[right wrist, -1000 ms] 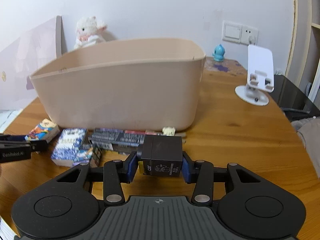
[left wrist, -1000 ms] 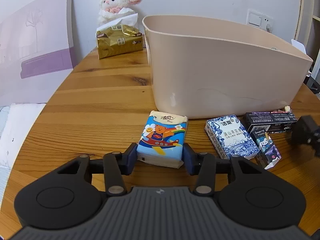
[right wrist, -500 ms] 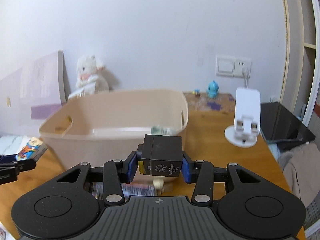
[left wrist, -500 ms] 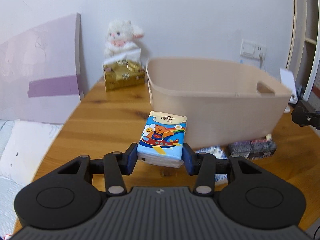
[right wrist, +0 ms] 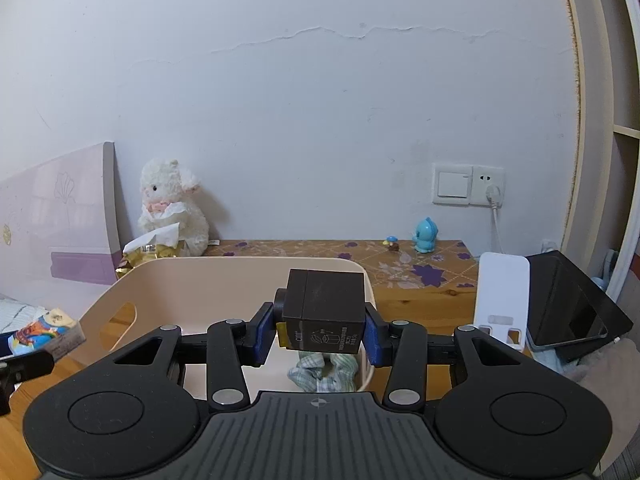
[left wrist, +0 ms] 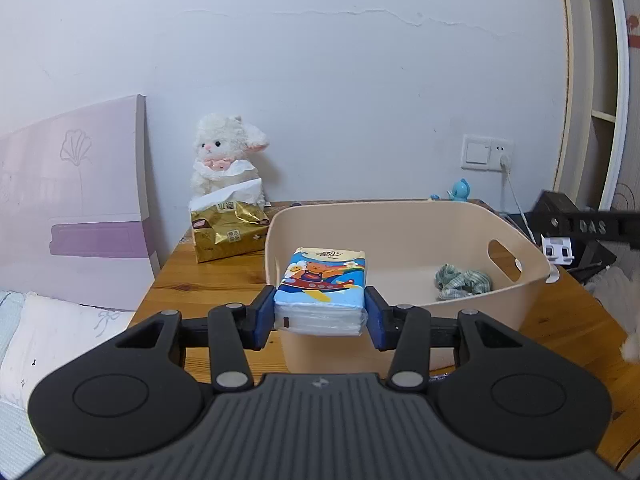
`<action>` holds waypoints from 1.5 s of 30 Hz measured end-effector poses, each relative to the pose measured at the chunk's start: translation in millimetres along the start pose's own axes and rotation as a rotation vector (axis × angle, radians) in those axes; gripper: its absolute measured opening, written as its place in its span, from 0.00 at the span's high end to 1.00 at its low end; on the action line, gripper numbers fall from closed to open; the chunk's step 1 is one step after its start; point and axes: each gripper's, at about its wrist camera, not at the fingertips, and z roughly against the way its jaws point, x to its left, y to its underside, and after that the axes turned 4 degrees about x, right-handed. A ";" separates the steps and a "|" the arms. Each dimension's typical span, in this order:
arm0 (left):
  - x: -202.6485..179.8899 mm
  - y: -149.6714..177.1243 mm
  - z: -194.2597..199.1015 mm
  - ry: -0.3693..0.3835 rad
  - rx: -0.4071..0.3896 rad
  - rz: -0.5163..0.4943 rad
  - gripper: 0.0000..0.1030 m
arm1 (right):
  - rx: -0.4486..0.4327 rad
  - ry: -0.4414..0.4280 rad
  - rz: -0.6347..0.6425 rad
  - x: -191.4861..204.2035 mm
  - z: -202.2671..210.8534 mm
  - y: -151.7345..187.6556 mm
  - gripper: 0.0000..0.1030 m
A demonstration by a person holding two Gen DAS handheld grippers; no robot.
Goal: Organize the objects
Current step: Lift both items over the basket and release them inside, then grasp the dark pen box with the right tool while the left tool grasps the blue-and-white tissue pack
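Note:
My left gripper is shut on a tissue pack with a cartoon bear and holds it in the air over the near left corner of the beige plastic bin. My right gripper is shut on a small black box and holds it above the bin's right end. A crumpled green checked cloth lies inside the bin; it also shows in the right wrist view. The tissue pack shows at the left edge of the right wrist view.
The bin stands on a wooden table. A gold tissue box and a white plush lamb sit at the back left. A white phone stand, a black tablet and a blue figurine are to the right. A purple board leans at the left.
Both grippers have risen from table level with their loads. They now sit above the bin's rim, so its inside and the cloth show.

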 end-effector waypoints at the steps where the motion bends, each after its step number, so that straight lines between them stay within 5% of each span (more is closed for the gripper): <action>1: -1.9 0.0 -0.1 -0.004 -0.003 -0.004 0.53 | 0.003 0.005 0.005 1.3 -3.3 -1.7 0.60; 15: -29.3 -28.9 -64.8 -0.075 0.076 -0.040 0.53 | 0.152 0.015 0.050 10.5 -62.1 16.7 0.60; 21: -40.8 -23.4 -97.2 -0.105 0.166 -0.055 0.51 | 0.148 0.022 0.100 15.4 -64.1 21.4 0.37; 23: -39.4 -21.2 -100.4 -0.099 0.185 -0.044 0.41 | 0.122 0.015 0.103 15.7 -57.1 21.6 0.28; 26: -33.5 -19.5 -92.1 -0.091 0.163 -0.023 0.21 | 0.089 -0.007 0.091 12.8 -41.2 23.1 0.22; 30: -30.3 -16.7 -72.3 -0.064 0.138 -0.021 0.12 | 0.043 -0.020 0.103 8.6 -17.6 30.6 0.12; 45: -27.0 12.2 -19.3 -0.060 0.093 0.006 0.09 | 0.129 -0.019 0.131 -5.4 -1.9 88.4 0.07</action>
